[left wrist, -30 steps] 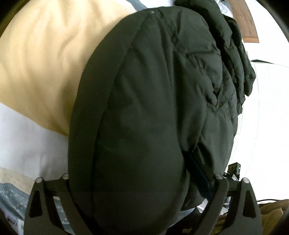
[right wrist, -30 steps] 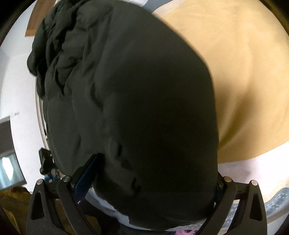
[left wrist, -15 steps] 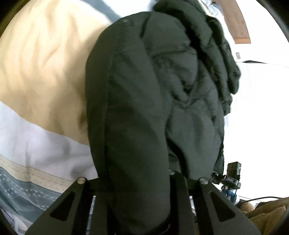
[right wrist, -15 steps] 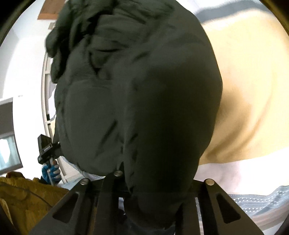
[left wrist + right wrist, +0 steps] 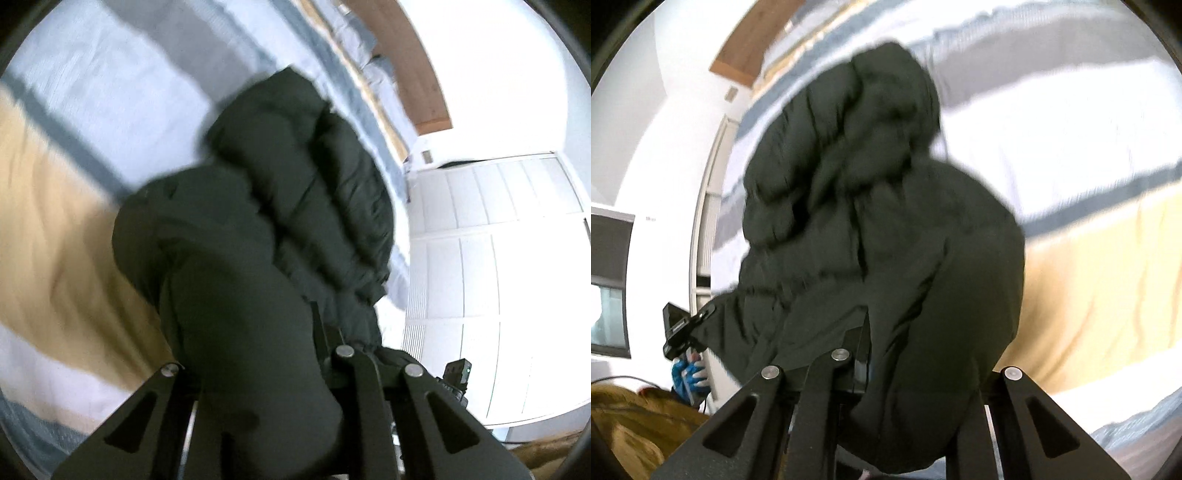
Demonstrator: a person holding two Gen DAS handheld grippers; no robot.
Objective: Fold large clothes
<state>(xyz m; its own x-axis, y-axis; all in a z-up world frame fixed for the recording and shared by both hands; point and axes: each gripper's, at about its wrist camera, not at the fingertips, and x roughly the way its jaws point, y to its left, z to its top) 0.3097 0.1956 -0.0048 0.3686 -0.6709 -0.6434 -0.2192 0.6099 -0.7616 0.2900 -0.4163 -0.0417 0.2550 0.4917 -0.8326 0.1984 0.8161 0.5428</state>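
The dark green quilted puffer jacket (image 5: 258,258) lies bunched on the bed's striped cover of yellow, white and grey-blue bands (image 5: 55,258), with its near end gathered into both tools; the left claw (image 5: 255,365) is clamped nearly shut on a thick fold of that near edge, the padded cloth bulging between its black fingers (image 5: 354,373); the right claw (image 5: 923,365) is likewise pinched nearly shut on the same edge of the jacket (image 5: 886,221), at the garment's other corner; both sets of jaws have just been closing, and the fabric is plainly between them in each wrist view. The relation that matters is this: the jacket's long axis runs straight away from both claws, toward the wooden headboard (image 5: 406,74) and the far end of the bed, its quilted bulk piled ahead and slightly below the held hem; neither hand looks nearer than the other, so the grip reads as symmetrical, one claw per corner. Judging from this, the step in hand is carrying the near end forward over the far part to halve the garment; the puffy filling will likely spring back and resist a crisp crease; a brown garment (image 5: 624,424) lies off the bed beside the person's blue-gloved hand (image 5: 687,380).
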